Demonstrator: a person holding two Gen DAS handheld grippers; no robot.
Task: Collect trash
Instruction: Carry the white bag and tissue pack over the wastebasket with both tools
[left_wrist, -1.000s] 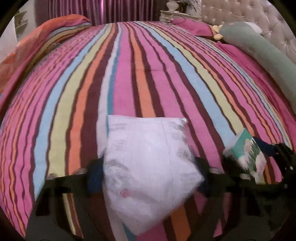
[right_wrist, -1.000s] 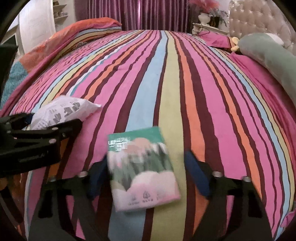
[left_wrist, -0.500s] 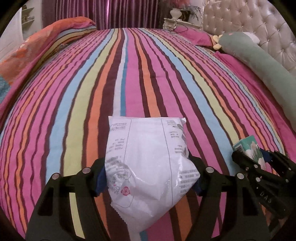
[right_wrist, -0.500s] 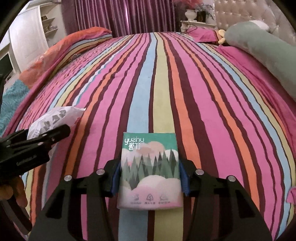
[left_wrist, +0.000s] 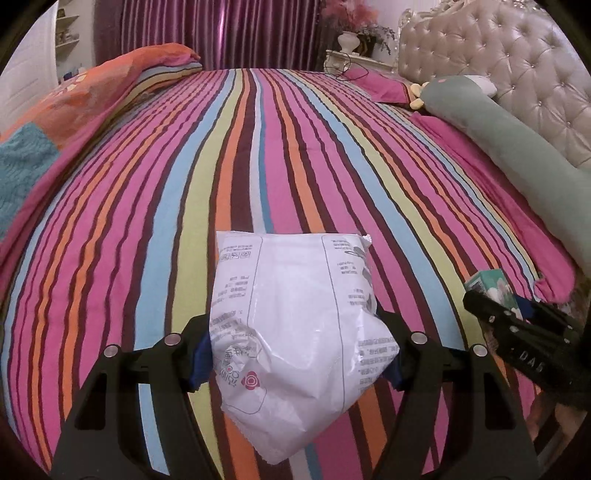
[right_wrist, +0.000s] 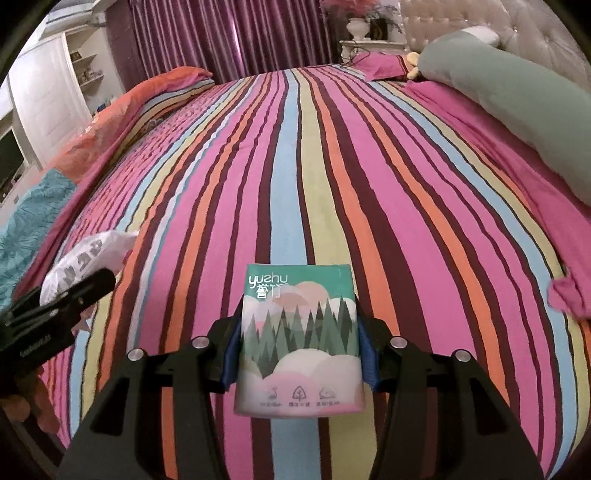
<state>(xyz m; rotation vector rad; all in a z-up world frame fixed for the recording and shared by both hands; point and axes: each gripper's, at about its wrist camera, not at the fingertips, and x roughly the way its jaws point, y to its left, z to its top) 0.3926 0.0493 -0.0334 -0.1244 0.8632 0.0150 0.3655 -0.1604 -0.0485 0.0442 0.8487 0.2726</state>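
Observation:
My left gripper (left_wrist: 295, 354) is shut on a crumpled white plastic wrapper (left_wrist: 295, 325) with printed text and holds it above the striped bedspread (left_wrist: 258, 155). My right gripper (right_wrist: 299, 350) is shut on a green and pink tissue pack (right_wrist: 299, 339) with a forest picture, held above the bed. The right gripper (left_wrist: 524, 339) with the tissue pack (left_wrist: 491, 284) shows at the right edge of the left wrist view. The left gripper (right_wrist: 55, 310) with the white wrapper (right_wrist: 81, 262) shows at the left of the right wrist view.
A long green bolster pillow (left_wrist: 517, 147) lies along the tufted headboard (left_wrist: 517, 55) on the right. A folded orange quilt (left_wrist: 92, 88) and teal blanket (right_wrist: 29, 225) lie at the left. A nightstand with a vase (left_wrist: 351, 48) stands beyond the bed, before purple curtains (right_wrist: 229, 37).
Both grippers closed on their items and lifted them off the bedspread; the views have pulled back and risen a little.

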